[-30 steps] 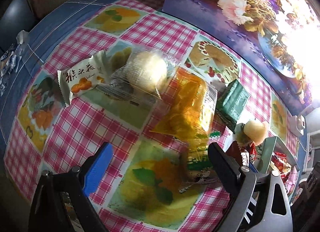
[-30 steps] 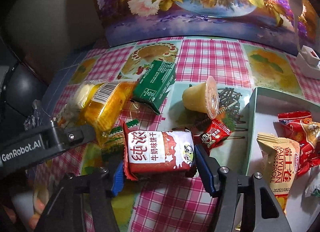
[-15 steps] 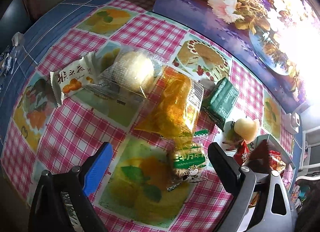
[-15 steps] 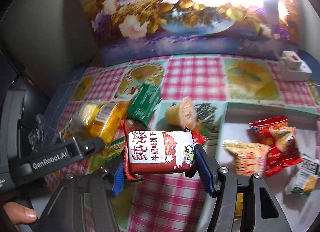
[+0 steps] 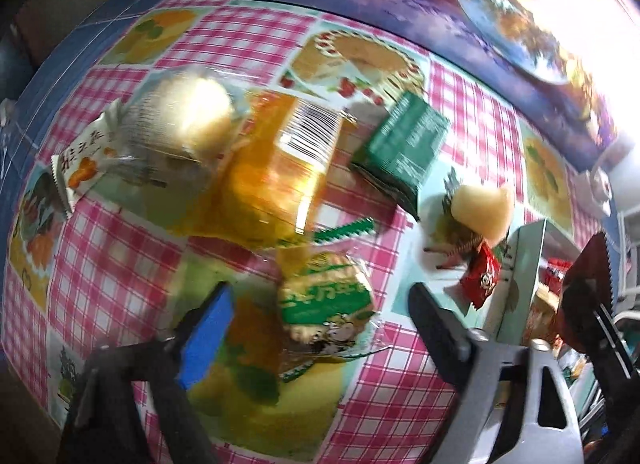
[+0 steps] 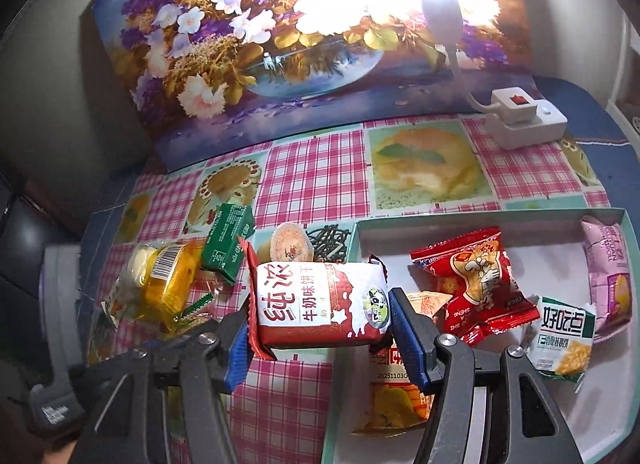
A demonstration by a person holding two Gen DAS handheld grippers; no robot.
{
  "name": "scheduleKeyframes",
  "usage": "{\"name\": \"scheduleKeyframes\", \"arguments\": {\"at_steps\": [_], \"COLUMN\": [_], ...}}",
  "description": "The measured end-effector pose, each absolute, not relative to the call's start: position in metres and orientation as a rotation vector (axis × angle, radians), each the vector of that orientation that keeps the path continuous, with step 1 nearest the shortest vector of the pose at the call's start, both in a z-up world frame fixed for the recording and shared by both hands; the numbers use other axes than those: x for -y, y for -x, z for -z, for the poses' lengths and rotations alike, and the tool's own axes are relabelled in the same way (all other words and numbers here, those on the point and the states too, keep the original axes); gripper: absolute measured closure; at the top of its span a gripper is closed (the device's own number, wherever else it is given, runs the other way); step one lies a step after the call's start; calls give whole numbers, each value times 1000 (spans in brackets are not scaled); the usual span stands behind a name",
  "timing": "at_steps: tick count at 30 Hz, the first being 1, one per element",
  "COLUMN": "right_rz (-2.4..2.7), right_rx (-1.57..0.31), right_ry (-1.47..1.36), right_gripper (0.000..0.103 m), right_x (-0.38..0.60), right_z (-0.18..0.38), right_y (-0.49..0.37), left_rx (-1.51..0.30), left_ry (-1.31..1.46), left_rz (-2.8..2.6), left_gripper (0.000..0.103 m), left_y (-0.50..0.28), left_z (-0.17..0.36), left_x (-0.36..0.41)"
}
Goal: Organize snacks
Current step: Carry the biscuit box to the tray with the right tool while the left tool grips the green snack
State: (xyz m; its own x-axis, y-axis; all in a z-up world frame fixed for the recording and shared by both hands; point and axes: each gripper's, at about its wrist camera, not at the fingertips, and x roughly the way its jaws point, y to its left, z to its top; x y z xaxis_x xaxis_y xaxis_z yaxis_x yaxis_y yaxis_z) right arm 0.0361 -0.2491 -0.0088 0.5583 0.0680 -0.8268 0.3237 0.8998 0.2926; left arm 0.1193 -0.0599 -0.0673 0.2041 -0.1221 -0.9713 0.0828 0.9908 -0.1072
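My right gripper (image 6: pixel 320 320) is shut on a red and white milk biscuit pack (image 6: pixel 316 304) and holds it above the left edge of the pale green tray (image 6: pixel 480 220). The tray holds a red snack bag (image 6: pixel 476 284), a pink pack (image 6: pixel 608 264), a green and white pack (image 6: pixel 564 340) and a yellow pack (image 6: pixel 396 396). My left gripper (image 5: pixel 320 320) is open above a small green biscuit pack (image 5: pixel 324 304) on the checked tablecloth. An orange packet (image 5: pixel 276 168), a green box (image 5: pixel 404 144), a jelly cup (image 5: pixel 484 208) and a clear bun pack (image 5: pixel 184 120) lie beyond.
A small red candy (image 5: pixel 480 276) lies beside the tray wall (image 5: pixel 520 264). A white orange-printed pack (image 5: pixel 80 164) lies at the left. A flower painting (image 6: pixel 280 44) stands along the back. A white power strip (image 6: pixel 524 116) sits at the back right.
My right gripper has carried the milk biscuit pack up and right, over the tray's edge. My left gripper has moved forward toward the small green biscuit pack.
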Motion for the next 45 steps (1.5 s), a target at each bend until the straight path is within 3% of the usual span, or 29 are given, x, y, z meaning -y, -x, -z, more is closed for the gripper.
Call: {"name": "scheduleKeyframes", "arguments": {"at_steps": [3,6,33,45], "right_rz": [152,153,345,695], "right_rx": [-977,-973,-887,-914], "right_ry": [-447,-451,-528,-534], "right_gripper": [39,39,39,39], "right_x": [248,249,300,372], "right_z": [10,9,-29,-23], "right_y": [-39,-38,36,104], "left_rx": [-1365,-1355,-1109,-1084], "left_ry": [-9,-23,-131,-314], "left_rz": [140,139,434,644], "left_gripper": [46,51,51,51], "left_y": [-118,-116,-36,16], "left_z": [72,71,-38,-43], "left_x": [69,74,139,215]}}
